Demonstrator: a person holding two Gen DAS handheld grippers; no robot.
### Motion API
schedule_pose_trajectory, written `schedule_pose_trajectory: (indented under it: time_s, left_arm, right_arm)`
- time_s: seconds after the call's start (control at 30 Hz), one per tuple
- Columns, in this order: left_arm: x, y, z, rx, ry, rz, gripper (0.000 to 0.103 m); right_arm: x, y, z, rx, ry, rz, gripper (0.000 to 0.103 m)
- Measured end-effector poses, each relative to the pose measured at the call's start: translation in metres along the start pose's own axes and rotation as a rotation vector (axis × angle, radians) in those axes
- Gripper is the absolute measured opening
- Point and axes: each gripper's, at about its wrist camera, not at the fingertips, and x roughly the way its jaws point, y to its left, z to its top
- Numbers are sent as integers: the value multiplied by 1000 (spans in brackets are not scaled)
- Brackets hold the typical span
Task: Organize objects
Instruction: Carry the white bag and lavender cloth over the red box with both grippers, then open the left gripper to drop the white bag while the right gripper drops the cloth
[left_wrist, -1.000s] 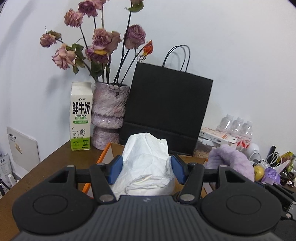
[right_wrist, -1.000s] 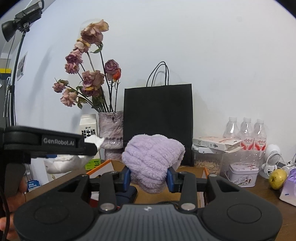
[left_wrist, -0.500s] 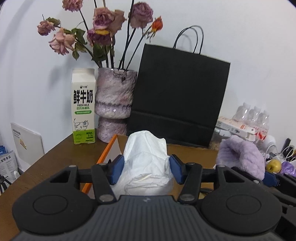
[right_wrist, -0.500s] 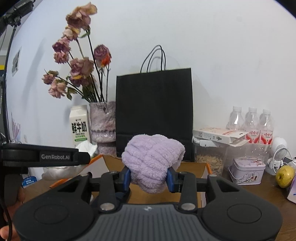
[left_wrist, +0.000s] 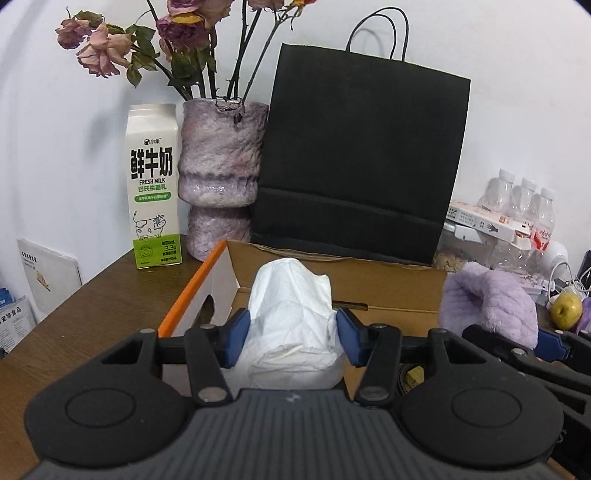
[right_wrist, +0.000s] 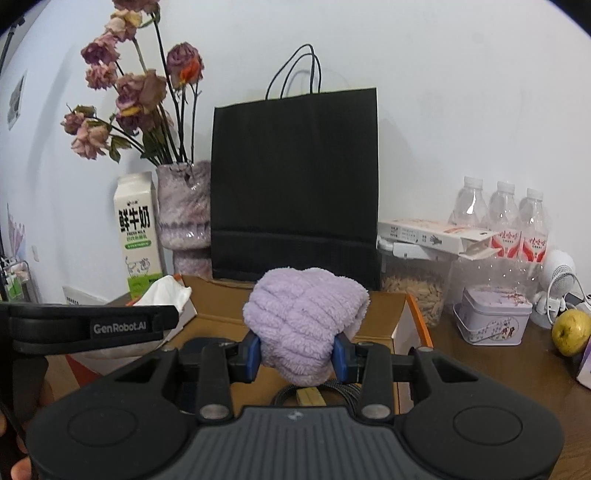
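Observation:
My left gripper (left_wrist: 291, 341) is shut on a white tissue pack (left_wrist: 291, 317) and holds it over the open cardboard box (left_wrist: 388, 288). My right gripper (right_wrist: 297, 354) is shut on a folded purple fluffy towel (right_wrist: 304, 317), also above the box (right_wrist: 384, 306). The towel shows in the left wrist view (left_wrist: 487, 306) at the right, and the tissue pack in the right wrist view (right_wrist: 164, 291) at the left. A dark object and a cable lie inside the box under the right gripper.
Behind the box stand a black paper bag (left_wrist: 358, 162), a purple vase of dried roses (left_wrist: 221, 177) and a milk carton (left_wrist: 153, 184). To the right are water bottles (right_wrist: 502, 206), a tin (right_wrist: 491, 319), a jar of snacks (right_wrist: 413, 288) and a yellow apple (right_wrist: 570, 332).
Both grippers have come down and nearer the box, so the bag, vase and carton look larger and higher. Each still holds its item.

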Motion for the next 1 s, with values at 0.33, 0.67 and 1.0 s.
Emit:
schedule_pose_trajectory:
  time_s: [0.33,0.67,1.0]
  left_arm:
    - [0,-1,-3,11,-39,-2,54]
    - [-11,-1,-2,-4,-112,-11,93]
    - [-16,2,-1,-45,-134,2,103]
  right_arm:
    - [6,2,-8,-14,25,-16,37]
    - [6,1,-10,-9,7,-38,93]
    - [4,-2,-10,-1,-5,-55,103]
